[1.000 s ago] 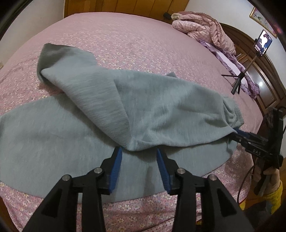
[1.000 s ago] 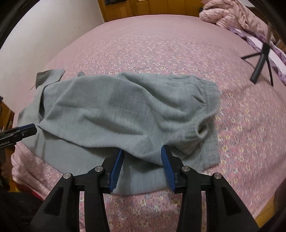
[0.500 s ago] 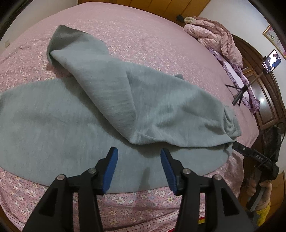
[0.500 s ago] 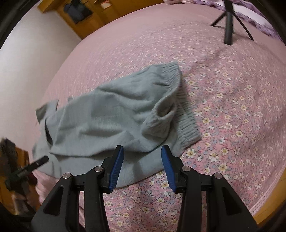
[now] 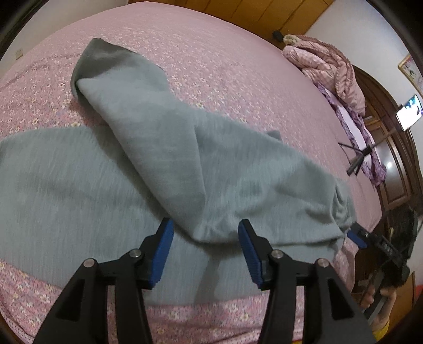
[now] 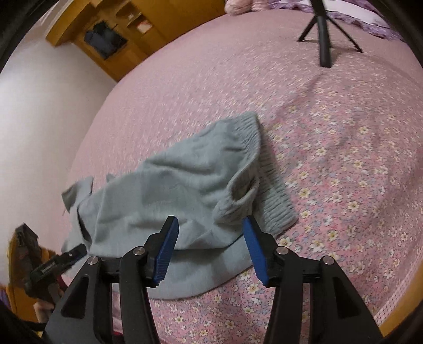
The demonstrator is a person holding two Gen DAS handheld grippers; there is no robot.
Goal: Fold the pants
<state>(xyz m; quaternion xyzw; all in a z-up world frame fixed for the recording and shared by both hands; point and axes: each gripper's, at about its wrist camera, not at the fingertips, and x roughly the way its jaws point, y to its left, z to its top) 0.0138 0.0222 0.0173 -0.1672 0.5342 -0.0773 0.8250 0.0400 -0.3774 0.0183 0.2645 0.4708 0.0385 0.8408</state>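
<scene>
A bed (image 5: 238, 66) covered in a pink flowered sheet is backed by a dark wooden headboard (image 5: 391, 148). Yellow wooden cabinets (image 6: 158, 23) are set against a white wall (image 6: 39, 111).

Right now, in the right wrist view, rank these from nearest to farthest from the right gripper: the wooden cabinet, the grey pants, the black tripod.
1. The grey pants, lying on the bed just ahead of the right gripper, whose open jaws have just been opening.
2. The black tripod, standing on the bed at upper right.
3. The wooden cabinet, beyond the bed at upper left.
</scene>
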